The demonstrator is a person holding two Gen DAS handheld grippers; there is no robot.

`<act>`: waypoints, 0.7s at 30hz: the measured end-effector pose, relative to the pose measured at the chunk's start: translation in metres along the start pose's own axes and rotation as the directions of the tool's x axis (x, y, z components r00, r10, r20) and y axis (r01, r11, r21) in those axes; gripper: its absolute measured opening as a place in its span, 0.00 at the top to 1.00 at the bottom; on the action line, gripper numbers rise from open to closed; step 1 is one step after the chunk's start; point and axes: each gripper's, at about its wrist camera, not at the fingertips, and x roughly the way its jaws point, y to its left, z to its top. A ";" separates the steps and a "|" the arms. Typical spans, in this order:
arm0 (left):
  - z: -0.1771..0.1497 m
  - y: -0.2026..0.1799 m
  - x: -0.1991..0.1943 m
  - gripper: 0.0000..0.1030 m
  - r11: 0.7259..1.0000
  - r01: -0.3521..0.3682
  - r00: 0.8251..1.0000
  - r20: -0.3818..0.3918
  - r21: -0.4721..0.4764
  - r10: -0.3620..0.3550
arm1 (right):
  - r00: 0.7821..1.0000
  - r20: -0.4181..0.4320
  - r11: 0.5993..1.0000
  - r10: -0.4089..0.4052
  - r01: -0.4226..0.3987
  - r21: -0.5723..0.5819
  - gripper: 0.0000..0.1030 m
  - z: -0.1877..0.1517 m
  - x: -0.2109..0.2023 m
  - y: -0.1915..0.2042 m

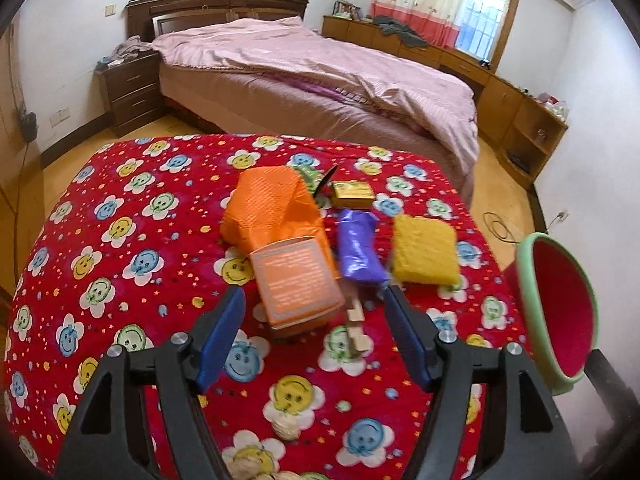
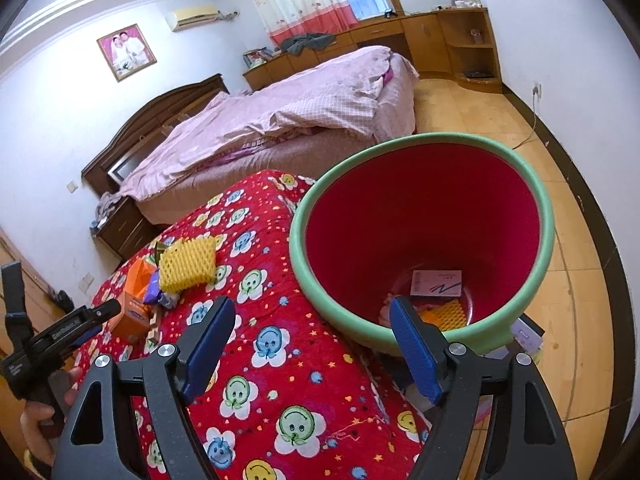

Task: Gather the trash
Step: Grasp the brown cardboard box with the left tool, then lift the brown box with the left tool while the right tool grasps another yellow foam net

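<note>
The left gripper [image 1: 314, 300] is hanging over the red blanket with smiling flowers [image 1: 132, 216], and its blue jaws are standing wide apart with nothing pressed between them. Just ahead of its fingertips, between the two jaws, an orange carton with a pale printed label [image 1: 294, 280] is lying on the blanket. Behind the carton an orange foam net sleeve [image 1: 266, 204] is leaning against it. Near the right jaw a small wooden clothespin [image 1: 356, 324] is lying, and beyond that jaw a purple plastic wrapper [image 1: 358, 248] and a yellow foam net pad [image 1: 424, 252] are resting side by side. Farther ahead a small yellow-green box [image 1: 352, 194] is sitting; something dark and green is beside it, but it is too blurred for me to name.

The right gripper [image 2: 312, 320] is also wide open and is holding nothing. Its right jaw is standing in front of the rim of the green bin with red inside [image 2: 320, 292], which is placed at the edge of the blanket. Deep in the bin, beyond this jaw, a white and pink paper box [image 2: 436, 282] and an orange netted piece [image 2: 450, 314] are lying. To the left of the right gripper, a hand [image 2: 38, 420] is gripping the handle of the other tool.
</note>
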 end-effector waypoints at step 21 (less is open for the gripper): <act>-0.001 0.022 0.032 0.55 0.998 0.059 0.997 -0.039 -0.020 -0.060 | 0.998 -0.058 0.998 -0.006 0.002 -0.068 0.22 0.002 0.024 0.024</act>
